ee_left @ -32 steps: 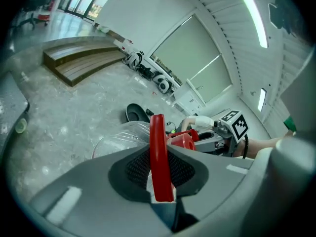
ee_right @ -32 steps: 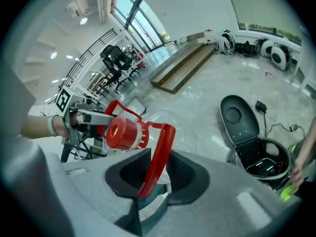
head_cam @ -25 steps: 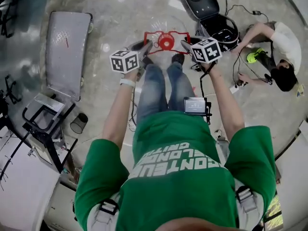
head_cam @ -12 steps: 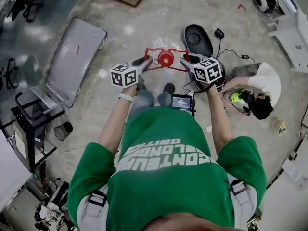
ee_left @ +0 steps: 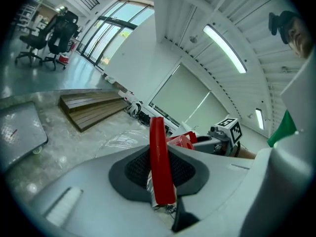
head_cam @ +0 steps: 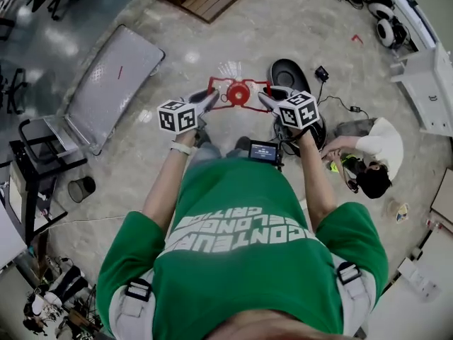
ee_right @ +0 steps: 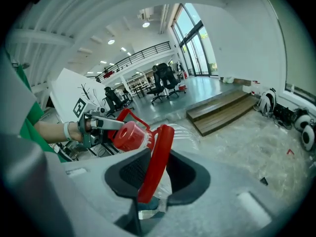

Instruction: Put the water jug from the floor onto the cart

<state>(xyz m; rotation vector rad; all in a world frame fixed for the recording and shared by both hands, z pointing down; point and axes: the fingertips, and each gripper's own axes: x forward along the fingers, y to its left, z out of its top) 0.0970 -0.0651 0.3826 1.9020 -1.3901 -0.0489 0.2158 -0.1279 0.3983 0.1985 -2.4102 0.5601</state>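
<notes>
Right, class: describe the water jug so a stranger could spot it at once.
Find the person in the green shirt standing on the pale floor. Just ahead of them, the left gripper and right gripper each clamp a red handle of the water jug. Its clear body, red cap and red handle frame set it apart from the black oval case on the floor nearby.

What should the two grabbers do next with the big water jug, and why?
Probably carry the water jug over to the left, toward the cart. The left gripper and right gripper each clamp its red handle, the jug looks lifted off the floor, and the cart's flat deck lies off to that side.
</notes>
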